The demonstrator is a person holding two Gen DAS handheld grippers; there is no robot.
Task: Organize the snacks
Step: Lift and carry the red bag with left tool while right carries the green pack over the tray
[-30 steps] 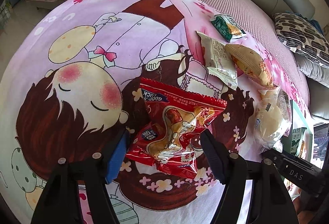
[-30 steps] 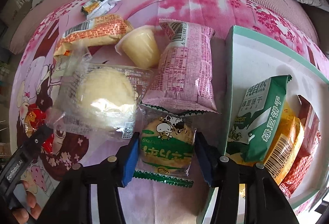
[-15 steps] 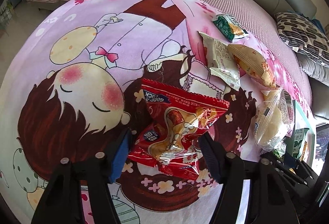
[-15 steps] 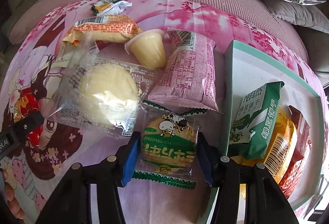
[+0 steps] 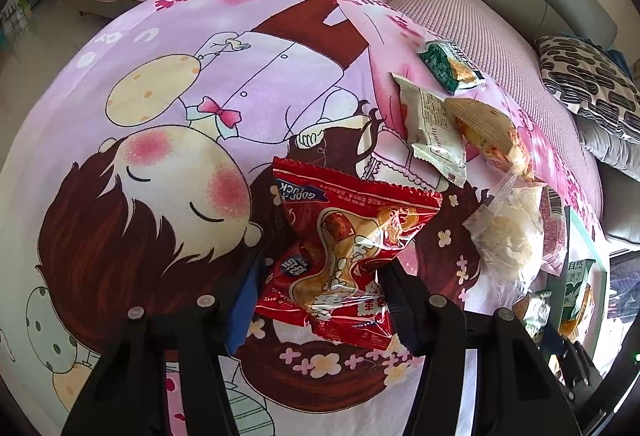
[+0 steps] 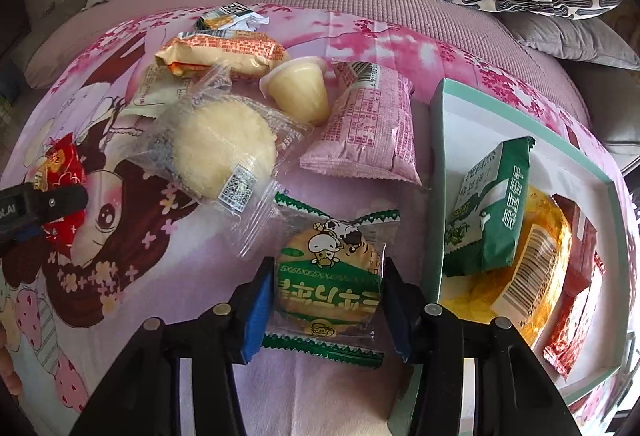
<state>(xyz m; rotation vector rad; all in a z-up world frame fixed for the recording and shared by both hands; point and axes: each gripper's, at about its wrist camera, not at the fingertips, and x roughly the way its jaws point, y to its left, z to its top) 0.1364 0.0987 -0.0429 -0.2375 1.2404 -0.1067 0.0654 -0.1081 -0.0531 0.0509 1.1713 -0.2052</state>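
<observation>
Closing in, the left gripper [image 5: 320, 296] has its jaws narrowing around the red snack packet [image 5: 344, 256], pads touching its crumpled sides on the pink cartoon blanket [image 5: 160, 84], bare cloth ahead. Right gripper [image 6: 326, 300] pinches the green biscuit packet [image 6: 328, 276], just beside the mint-edged tray [image 6: 437, 172] rim.
</observation>
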